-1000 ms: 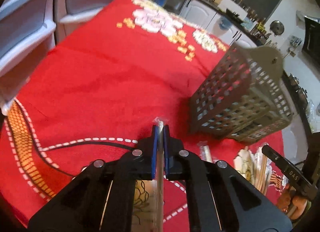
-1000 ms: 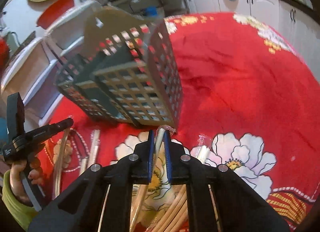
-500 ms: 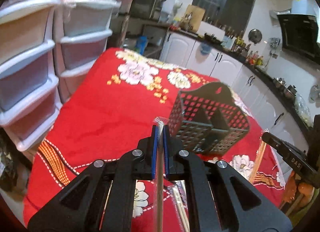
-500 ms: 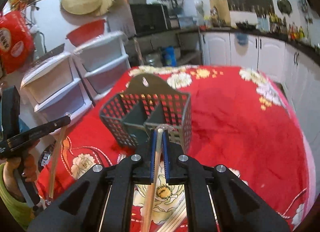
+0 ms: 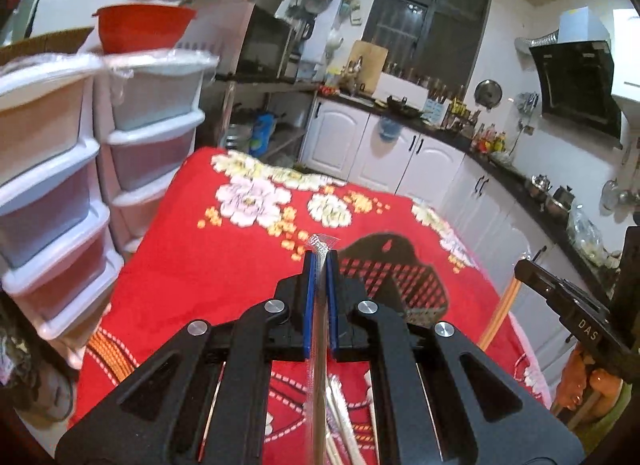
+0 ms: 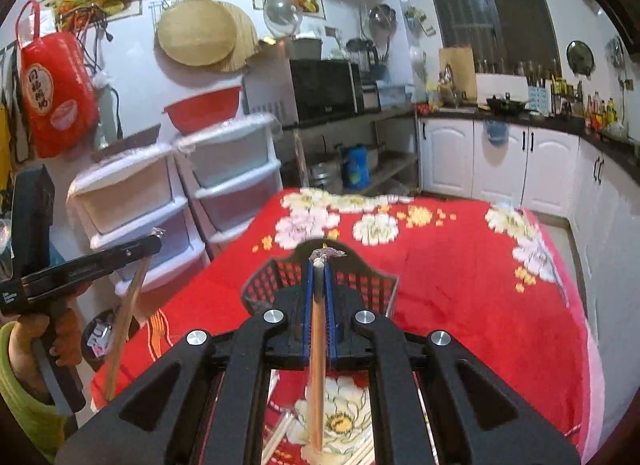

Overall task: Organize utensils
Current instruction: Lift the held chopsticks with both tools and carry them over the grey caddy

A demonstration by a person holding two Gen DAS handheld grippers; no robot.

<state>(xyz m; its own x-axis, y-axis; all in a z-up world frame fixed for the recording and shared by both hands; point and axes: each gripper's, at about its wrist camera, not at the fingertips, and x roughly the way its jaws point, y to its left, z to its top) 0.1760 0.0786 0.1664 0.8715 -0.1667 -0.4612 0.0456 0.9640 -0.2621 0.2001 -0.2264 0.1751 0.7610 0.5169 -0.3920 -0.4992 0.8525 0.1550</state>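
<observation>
The dark perforated utensil basket stands upright on the red floral tablecloth, near the middle of the table, its arched back panel on the far side. One second earlier it filled much of both views and appeared tilted; now it lies low and small behind the fingertips, with far more of the kitchen visible above it.

The left gripper is clenched on a wrapped chopstick in clear plastic sleeving, the crimped wrapper end protruding past the blue pads. The grip is unchanged from the earlier frames. In the right wrist view this chopstick hangs down from the left gripper at the left edge, held clear of the table.

The right gripper is clenched on a bare-looking wooden chopstick, its tip at the pad ends with a scrap of wrapper above. Its jaws have tightened slightly over the last second.

More wrapped chopsticks lie on the cloth at the near edge, below both grippers.

White drawer units stand to the left of the table; white cabinets line the far wall.
</observation>
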